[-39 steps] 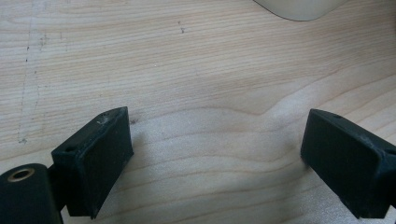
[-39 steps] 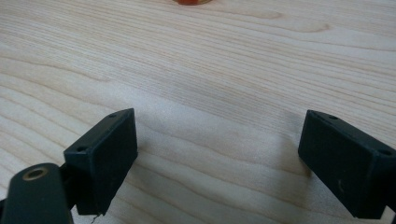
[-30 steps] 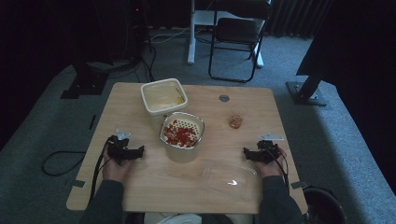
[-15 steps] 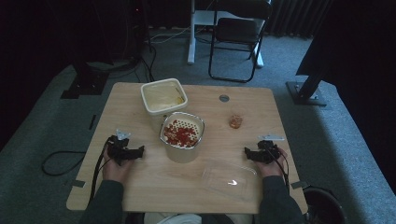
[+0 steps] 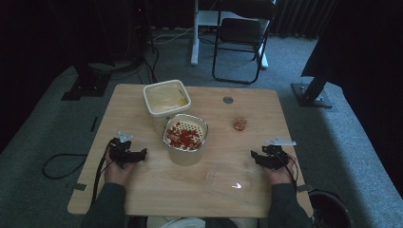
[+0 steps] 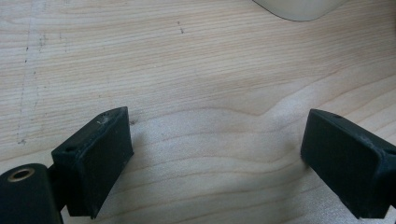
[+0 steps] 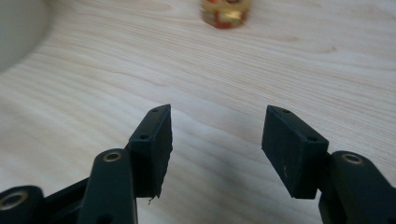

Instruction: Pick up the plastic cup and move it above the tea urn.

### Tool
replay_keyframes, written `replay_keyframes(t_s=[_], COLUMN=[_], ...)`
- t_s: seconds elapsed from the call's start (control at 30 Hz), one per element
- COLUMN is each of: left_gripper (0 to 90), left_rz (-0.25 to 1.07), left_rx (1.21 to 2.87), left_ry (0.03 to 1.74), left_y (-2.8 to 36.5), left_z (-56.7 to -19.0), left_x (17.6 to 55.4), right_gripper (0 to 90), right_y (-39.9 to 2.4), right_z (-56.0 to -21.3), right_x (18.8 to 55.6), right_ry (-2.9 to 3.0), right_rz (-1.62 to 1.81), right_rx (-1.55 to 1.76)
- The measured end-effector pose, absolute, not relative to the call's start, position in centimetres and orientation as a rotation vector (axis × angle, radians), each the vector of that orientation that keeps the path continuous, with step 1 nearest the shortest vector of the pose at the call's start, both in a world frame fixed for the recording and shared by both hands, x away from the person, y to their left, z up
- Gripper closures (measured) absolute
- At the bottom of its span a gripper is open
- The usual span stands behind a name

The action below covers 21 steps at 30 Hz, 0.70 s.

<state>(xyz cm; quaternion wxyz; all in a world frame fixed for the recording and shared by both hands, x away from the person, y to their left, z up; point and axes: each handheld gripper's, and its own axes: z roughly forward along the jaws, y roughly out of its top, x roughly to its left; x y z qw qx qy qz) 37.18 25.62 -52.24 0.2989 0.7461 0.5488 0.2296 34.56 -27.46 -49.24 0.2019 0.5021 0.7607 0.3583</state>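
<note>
Both grippers are held empty: the left gripper (image 6: 215, 154) is spread wide, idle; the right gripper (image 7: 215, 140), jaws just narrowed, is aimed toward the small jar (image 7: 225, 13), presumably for pickup.

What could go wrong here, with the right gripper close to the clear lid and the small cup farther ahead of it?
1. The clear lid is hard to see against the wood; the right gripper, its jaws just closing on nothing, may bump or slide it.
2. The small cup ahead of that gripper looks light and might tip if nudged.
3. The strainer with red pieces sits on a tall tub; a knock could spill it.
</note>
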Motion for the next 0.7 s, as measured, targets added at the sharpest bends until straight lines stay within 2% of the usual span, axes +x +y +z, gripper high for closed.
replay_keyframes(t_s=[0.2,0.37,0.63,0.7], left_gripper=[9.3,9.3,9.3,9.3], left_rz=[0.610,0.610,0.609,0.610], left_rx=[1.982,1.982,1.982,1.982], left_ry=[1.458,1.458,1.458,1.458], left_y=[25.6,25.6,25.6,25.6], left_z=[-52.2,-52.2,-52.2,-52.2], left_x=[37.2,37.2,37.2,37.2], right_gripper=[42.3,37.0,34.8,37.6], right_y=[-27.3,-26.2,-24.8,-24.2], right_z=[-47.7,-46.3,-46.5,-47.1], right_x=[32.8,30.5,29.2,29.6], right_ry=[2.153,2.214,2.305,2.356], right_rz=[1.088,1.166,1.195,1.151], right_rx=[1.347,1.239,1.146,1.126])
